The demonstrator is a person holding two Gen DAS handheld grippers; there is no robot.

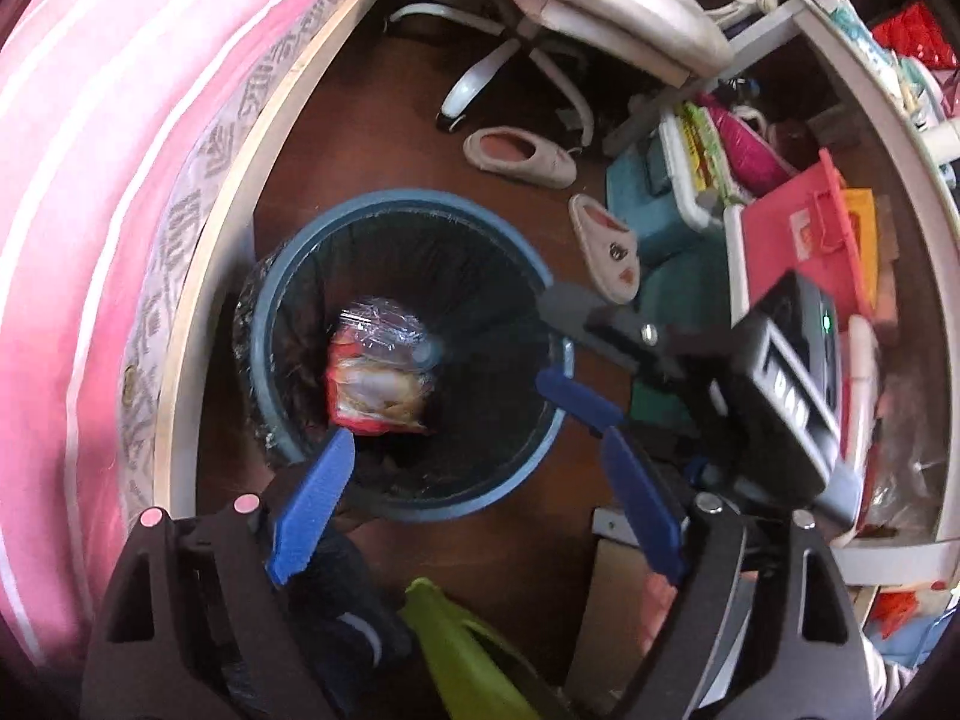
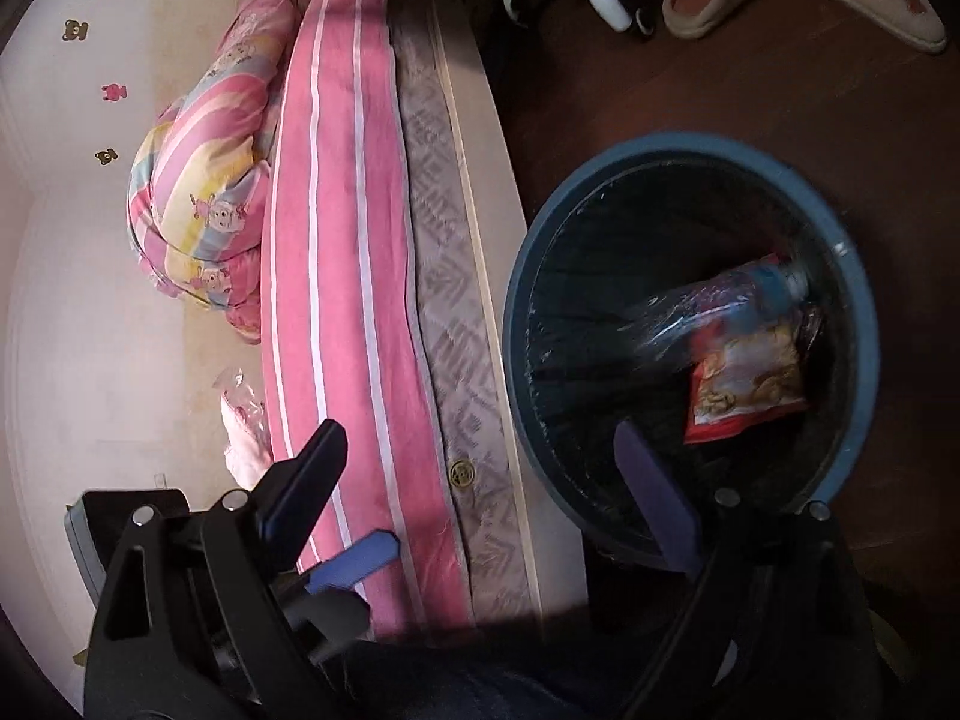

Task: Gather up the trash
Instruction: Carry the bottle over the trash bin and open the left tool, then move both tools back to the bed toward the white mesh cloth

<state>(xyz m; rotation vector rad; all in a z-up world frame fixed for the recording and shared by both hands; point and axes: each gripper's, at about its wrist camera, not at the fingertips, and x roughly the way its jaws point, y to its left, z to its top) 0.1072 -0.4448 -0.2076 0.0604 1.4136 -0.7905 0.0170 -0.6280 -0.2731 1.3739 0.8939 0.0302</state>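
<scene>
Both grippers stand wide open and empty above the blue bin (image 1: 414, 360), the left gripper (image 1: 480, 492) over its near rim and the right gripper (image 2: 492, 468) straddling its left rim beside the bed edge (image 2: 480, 276), with the snack wrapper (image 1: 378, 387) and plastic bottle (image 2: 720, 306) inside.

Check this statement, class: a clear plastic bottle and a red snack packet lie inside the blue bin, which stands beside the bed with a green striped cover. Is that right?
One detail is wrong: the bed cover is pink with white stripes, not green, as the right wrist view shows. The rest holds: the plastic bottle and red snack packet lie inside the blue bin beside the bed.
</scene>
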